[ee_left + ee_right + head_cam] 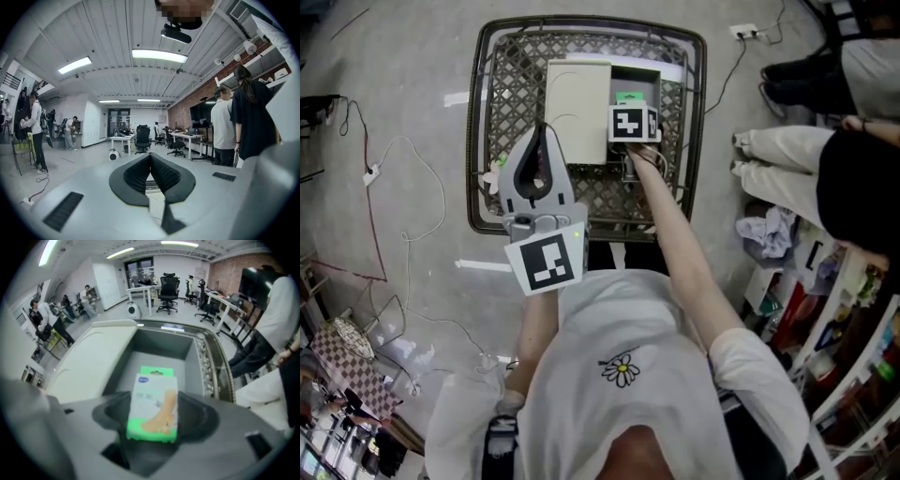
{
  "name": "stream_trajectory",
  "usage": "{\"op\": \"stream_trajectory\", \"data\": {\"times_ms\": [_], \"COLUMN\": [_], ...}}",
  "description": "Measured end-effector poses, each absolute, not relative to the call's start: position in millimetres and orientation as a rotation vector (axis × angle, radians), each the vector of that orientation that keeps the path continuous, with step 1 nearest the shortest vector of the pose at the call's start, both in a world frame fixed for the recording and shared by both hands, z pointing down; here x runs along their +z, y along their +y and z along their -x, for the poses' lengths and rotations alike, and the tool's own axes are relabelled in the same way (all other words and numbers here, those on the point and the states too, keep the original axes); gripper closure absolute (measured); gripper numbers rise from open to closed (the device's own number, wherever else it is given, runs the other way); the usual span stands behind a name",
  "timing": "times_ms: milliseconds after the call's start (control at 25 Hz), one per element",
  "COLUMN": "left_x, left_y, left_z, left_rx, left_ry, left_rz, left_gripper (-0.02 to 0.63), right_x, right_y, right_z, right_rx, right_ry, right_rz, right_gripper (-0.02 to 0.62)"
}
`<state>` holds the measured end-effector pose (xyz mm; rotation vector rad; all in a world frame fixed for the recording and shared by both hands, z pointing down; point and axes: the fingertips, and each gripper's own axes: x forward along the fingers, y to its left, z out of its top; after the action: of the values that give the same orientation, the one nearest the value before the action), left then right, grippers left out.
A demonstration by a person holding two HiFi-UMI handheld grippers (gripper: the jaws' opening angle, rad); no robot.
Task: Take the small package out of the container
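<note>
Centre-left of the head view, the left hand-held gripper (150, 161) is raised off to the side. Its own view shows the jaws pressed together on nothing, so it is idle. Moving right, the wire basket (502, 112) holds the grey container (164, 341) with its cream lid (577, 108) flipped open. The right hand-held gripper (152, 423) is pinching the small green-and-white package (154, 394) and holding it over the container's open mouth. The grasp looks done and the lift seems partway. The package has yet to be carried clear of the container.

Head view: steeply down over container (645, 79); right gripper view: close into it (shared); left: level, outward.
</note>
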<state>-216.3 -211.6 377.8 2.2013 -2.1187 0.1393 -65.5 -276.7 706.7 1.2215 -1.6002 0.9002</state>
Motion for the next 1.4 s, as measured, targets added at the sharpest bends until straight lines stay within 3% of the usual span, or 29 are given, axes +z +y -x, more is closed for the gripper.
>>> {"op": "stream_trajectory", "data": {"times_ms": [1400], "left_x": [392.8], "left_y": [-218.5], "left_z": [189.8], "left_rx": [0.149], "left_ry": [-2.035], "left_rz": [-2.241], "left_gripper": [0.581], "right_x": [717.4], "right_y": [-260.0], "right_z": [82.6], "right_rx": [0.962], "right_ry": [-1.572], "right_rz": [-0.874], "right_gripper": [0.291]}}
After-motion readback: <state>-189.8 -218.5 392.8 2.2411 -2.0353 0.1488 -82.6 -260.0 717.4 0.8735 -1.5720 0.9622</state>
